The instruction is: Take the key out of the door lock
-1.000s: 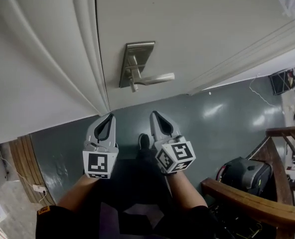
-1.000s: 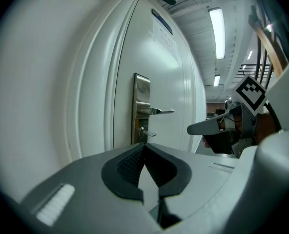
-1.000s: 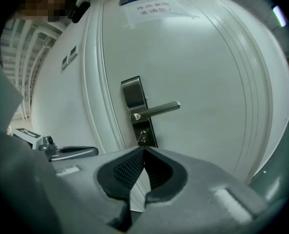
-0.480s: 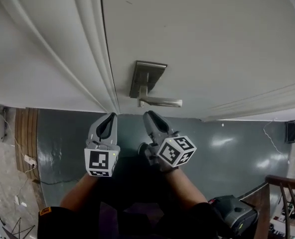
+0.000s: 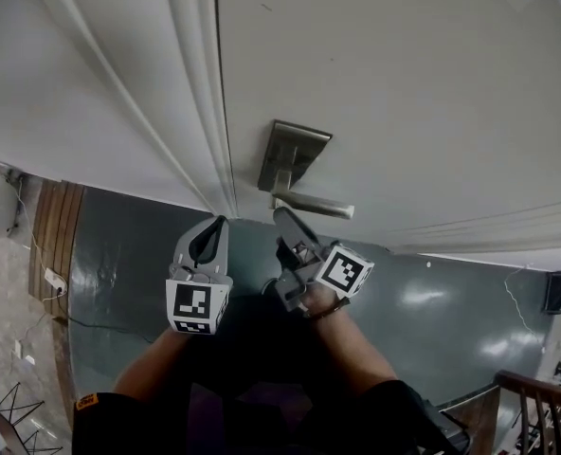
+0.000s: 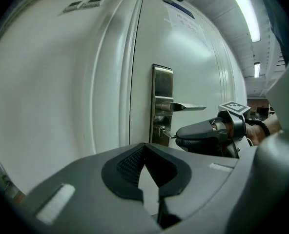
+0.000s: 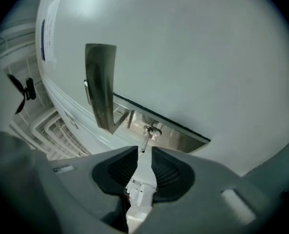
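A brushed-metal lock plate with a lever handle is fixed to the white door. In the left gripper view the key sticks out of the cylinder under the lever. The right gripper view shows the same key running straight into the tips of my right gripper, whose jaws sit tight round its outer end. In the head view that gripper reaches up under the lever, rolled sideways. My left gripper hangs left of it, shut and empty, apart from the door.
The door frame mouldings run down left of the lock. Grey floor lies below. A wooden panel with a cable is at the far left, and a wooden railing shows at the bottom right.
My right gripper has moved forward and up to the lock, rolling sideways, and now has the key between its tips. The view has closed in on the door. The left gripper barely moved.
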